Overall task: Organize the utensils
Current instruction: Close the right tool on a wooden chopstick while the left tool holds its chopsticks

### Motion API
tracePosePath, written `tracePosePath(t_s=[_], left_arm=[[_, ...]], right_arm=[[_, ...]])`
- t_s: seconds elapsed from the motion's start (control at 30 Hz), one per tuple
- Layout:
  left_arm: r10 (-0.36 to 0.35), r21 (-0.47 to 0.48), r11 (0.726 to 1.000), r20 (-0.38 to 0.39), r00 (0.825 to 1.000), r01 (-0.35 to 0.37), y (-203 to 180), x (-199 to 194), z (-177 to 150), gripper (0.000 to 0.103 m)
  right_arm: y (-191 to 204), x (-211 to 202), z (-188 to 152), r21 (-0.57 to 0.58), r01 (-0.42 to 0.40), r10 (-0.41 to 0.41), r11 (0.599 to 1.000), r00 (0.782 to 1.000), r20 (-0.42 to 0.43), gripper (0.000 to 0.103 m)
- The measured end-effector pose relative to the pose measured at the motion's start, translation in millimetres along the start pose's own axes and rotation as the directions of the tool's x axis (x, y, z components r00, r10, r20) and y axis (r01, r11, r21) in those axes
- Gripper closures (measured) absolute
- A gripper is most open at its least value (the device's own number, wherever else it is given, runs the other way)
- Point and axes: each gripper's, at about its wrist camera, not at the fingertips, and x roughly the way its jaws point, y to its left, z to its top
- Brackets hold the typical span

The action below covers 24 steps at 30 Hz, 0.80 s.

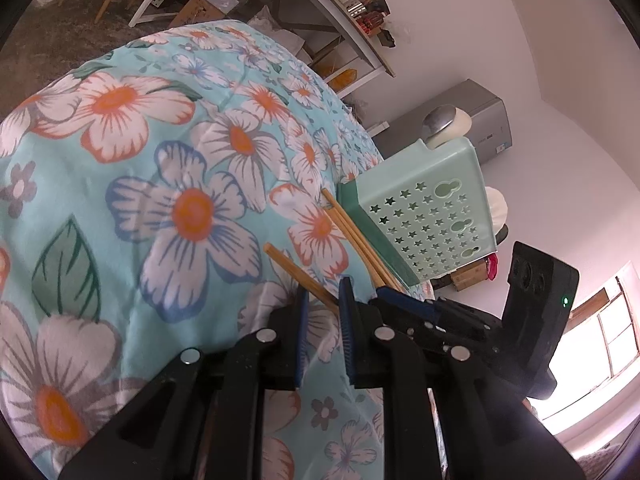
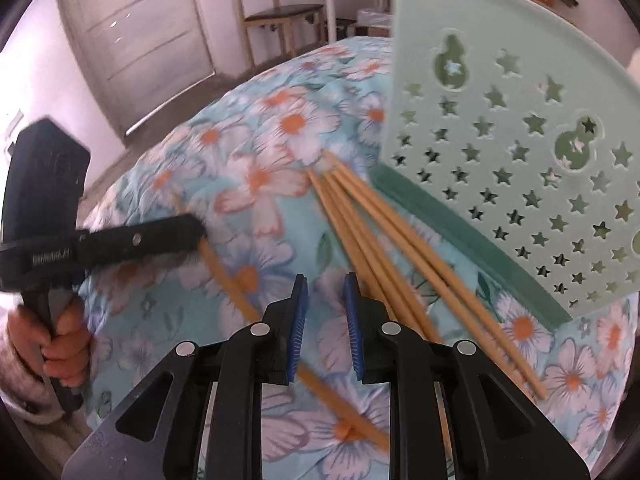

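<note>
Several wooden chopsticks (image 2: 384, 236) lie in a loose bundle on the floral cloth beside a mint-green star-perforated utensil holder (image 2: 516, 140). A single chopstick (image 2: 236, 296) lies apart to the left. My right gripper (image 2: 325, 280) is open, hovering just before the bundle's near end. My left gripper (image 1: 324, 284) is open, with the single chopstick (image 1: 300, 272) lying between its jaws, not clamped. The holder (image 1: 424, 216) holds a metal spoon (image 1: 440, 120). The left gripper also shows in the right wrist view (image 2: 160, 236), over the single chopstick.
The floral blue cloth (image 1: 180, 160) covers the table. A chair (image 2: 280, 16) and a door (image 2: 136, 40) stand behind it. A shelf with clutter (image 1: 360, 12) and a grey cabinet (image 1: 464, 116) stand by the wall.
</note>
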Motion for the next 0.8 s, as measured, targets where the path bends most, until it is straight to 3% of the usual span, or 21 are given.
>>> tracePosePath(t_s=[0.27,0.47,0.67,0.8], left_arm=[[0.001,0.002,1.000,0.002,1.000,-0.001,-0.6,0.3,-0.4,0.089],[0.010,0.008,1.000,0.004,1.000,-0.010,-1.0,-0.1,-0.4,0.089],[0.011,0.010,1.000,0.009,1.000,-0.011,-1.7,0.2,-0.2,0.089],[0.011,0.010,1.000,0.008,1.000,-0.011,-1.7,0.0,-0.2,0.089]], right_arm=[[-7.6,-0.9,22.0,0.033,0.015,-0.017,0.999,0.998,0.053,0.083],[0.8,24.1,29.2,-0.049,0.075,-0.074,0.996,0.997,0.029,0.083],[13.9,25.8,34.0,-0.106,0.144,-0.137,0.984,0.988,0.071,0.103],[12.5,12.5,38.4,-0.078,0.139,-0.130,0.987,0.985,0.113,0.103]])
